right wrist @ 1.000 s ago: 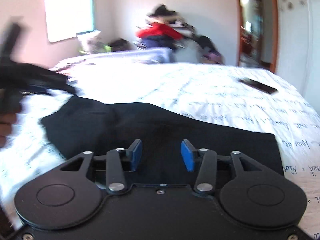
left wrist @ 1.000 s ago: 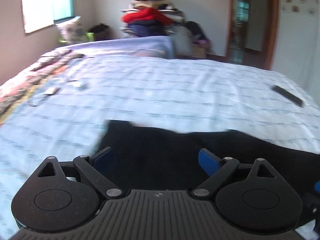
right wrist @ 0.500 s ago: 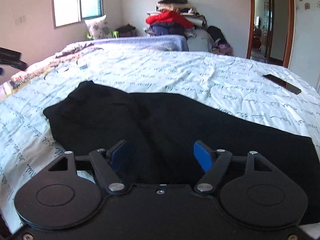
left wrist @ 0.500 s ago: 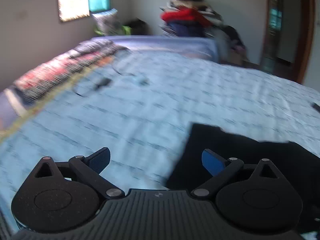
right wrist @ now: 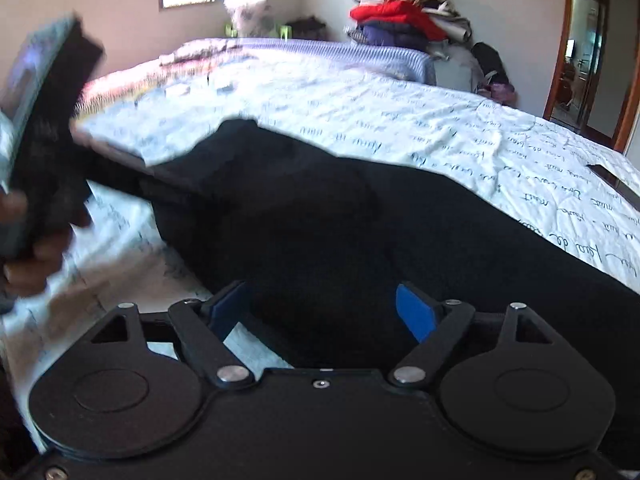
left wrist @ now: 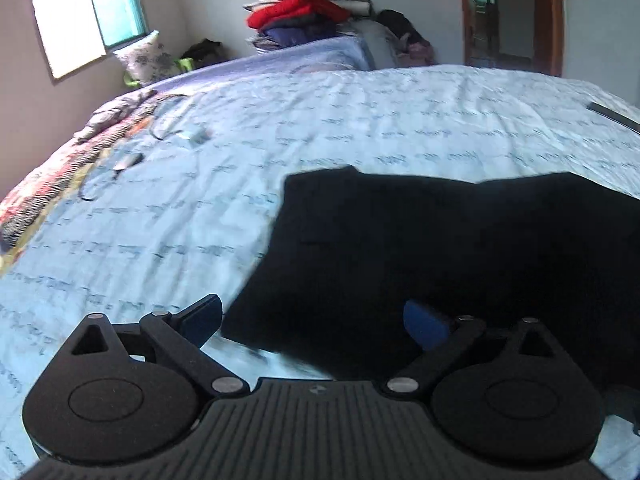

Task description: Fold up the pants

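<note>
Black pants lay flat across the bed, at 12 o'clock from both claws, apparently only partly folded. The left gripper gaped wide; the right gripper, jaws just opening, held nothing.

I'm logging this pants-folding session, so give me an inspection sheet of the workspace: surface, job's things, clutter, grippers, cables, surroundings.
Surface: bed sheet, pale with printed script, lightly creased.
Job's things: black pants lying flat on the sheet, near both grippers.
Clutter: dark flat device at the far right edge; small items and a striped blanket at the left.
Grippers: left gripper jaws open over the pants' edge, nothing held; right gripper jaws have just been opening, pants below them, not clamped.
Cables: thin cord near the small items.
Surroundings: window, clothes pile, doorway.
</note>
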`<state>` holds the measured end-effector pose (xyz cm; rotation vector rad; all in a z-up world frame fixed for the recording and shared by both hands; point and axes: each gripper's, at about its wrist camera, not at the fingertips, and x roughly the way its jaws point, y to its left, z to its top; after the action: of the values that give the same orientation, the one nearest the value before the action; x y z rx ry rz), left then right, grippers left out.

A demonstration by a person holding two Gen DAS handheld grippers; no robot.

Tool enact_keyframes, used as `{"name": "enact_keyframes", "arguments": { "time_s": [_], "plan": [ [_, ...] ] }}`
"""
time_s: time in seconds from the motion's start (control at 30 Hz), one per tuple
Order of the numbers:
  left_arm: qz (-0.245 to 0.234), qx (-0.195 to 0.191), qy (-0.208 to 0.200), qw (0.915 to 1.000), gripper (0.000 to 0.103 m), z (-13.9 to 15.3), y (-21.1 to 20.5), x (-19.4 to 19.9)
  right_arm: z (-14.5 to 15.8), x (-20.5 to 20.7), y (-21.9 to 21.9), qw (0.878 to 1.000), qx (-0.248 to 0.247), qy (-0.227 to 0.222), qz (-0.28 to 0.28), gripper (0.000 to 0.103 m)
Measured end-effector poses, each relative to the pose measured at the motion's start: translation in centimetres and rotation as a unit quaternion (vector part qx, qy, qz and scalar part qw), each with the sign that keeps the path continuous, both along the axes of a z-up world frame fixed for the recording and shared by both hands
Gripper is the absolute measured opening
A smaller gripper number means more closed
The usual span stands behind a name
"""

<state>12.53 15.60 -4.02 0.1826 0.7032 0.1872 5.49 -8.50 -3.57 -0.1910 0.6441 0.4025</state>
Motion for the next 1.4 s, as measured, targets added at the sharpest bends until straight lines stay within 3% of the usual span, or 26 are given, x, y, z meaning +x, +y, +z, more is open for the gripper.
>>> {"name": "enact_keyframes", "arguments": {
  "time_s": [0.1, 0.2, 0.3, 0.37, 0.47, 0.57, 0.67, 0.8, 0.9, 0.93, 1.0, 1.1, 1.17, 1.23, 1.3, 1.33, 1.4],
  "plan": [
    [0.076, 0.061, -0.036, 0.9946, 0.100, 0.9, 2.7, 0.5, 1.1, -1.0, 3.6, 0.996, -0.048, -0.064, 0.047, 0.081],
    [0.123, 0.078, -0.062, 0.9874, 0.101, 1.3, 5.9, 1.7, 1.1, -2.4, 8.6, 0.975, -0.113, -0.154, 0.116, 0.081],
    [0.153, 0.041, -0.060, 0.9855, 0.102, 0.7, 8.9, 2.8, -0.1, -2.8, 12.7, 0.952, -0.163, -0.193, 0.172, 0.077],
    [0.173, 0.008, -0.048, 0.9838, 0.103, -0.3, 10.5, 3.1, -1.1, -2.7, 15.1, 0.938, -0.198, -0.207, 0.196, 0.055],
    [0.202, -0.007, -0.024, 0.9791, 0.103, -2.8, 11.6, 3.1, -2.1, -2.1, 17.2, 0.920, -0.243, -0.227, 0.207, 0.040],
    [0.212, -0.049, -0.044, 0.9749, 0.103, -2.3, 12.9, 2.4, -2.8, -1.3, 18.7, 0.907, -0.276, -0.229, 0.220, 0.036],
    [0.229, -0.078, -0.037, 0.9697, 0.103, -2.6, 13.6, 2.3, -3.7, -1.0, 19.9, 0.895, -0.308, -0.212, 0.242, 0.036],
    [0.228, -0.096, -0.037, 0.9682, 0.103, -2.7, 14.0, 2.2, -4.5, -1.0, 21.5, 0.877, -0.336, -0.252, 0.233, 0.036],
    [0.207, -0.119, -0.043, 0.9700, 0.102, -2.7, 14.5, 2.1, -4.4, -0.1, 22.1, 0.885, -0.323, -0.249, 0.223, 0.029],
    [0.195, -0.133, -0.047, 0.9705, 0.102, -2.8, 14.6, 1.9, -4.2, 0.1, 22.1, 0.891, -0.312, -0.245, 0.220, 0.022],
    [0.175, -0.167, -0.059, 0.9684, 0.102, -2.7, 15.2, 1.4, -3.4, 0.5, 21.5, 0.909, -0.276, -0.229, 0.213, 0.018],
    [0.139, -0.244, -0.059, 0.9579, 0.101, -2.4, 16.5, 1.0, -1.1, 1.4, 19.3, 0.947, -0.172, -0.179, 0.202, 0.015],
    [0.108, -0.316, -0.057, 0.9409, 0.101, -1.8, 17.4, 0.8, 0.1, 1.6, 18.0, 0.953, -0.136, -0.169, 0.209, 0.015],
    [0.067, -0.412, -0.043, 0.9076, 0.102, -1.5, 18.1, 1.3, 1.0, 1.5, 16.9, 0.955, -0.115, -0.170, 0.216, 0.015],
    [0.030, -0.473, -0.006, 0.8805, 0.102, -1.9, 18.0, 3.0, 1.6, 1.6, 16.0, 0.958, -0.089, -0.163, 0.216, 0.015],
    [0.018, -0.482, 0.010, 0.8759, 0.102, -2.0, 17.5, 3.8, 1.9, 1.6, 15.7, 0.960, -0.079, -0.160, 0.215, 0.015],
    [0.006, -0.467, 0.024, 0.8836, 0.102, -1.8, 15.9, 4.8, 2.0, 1.6, 15.0, 0.962, -0.065, -0.159, 0.214, 0.015]
  ]
}}
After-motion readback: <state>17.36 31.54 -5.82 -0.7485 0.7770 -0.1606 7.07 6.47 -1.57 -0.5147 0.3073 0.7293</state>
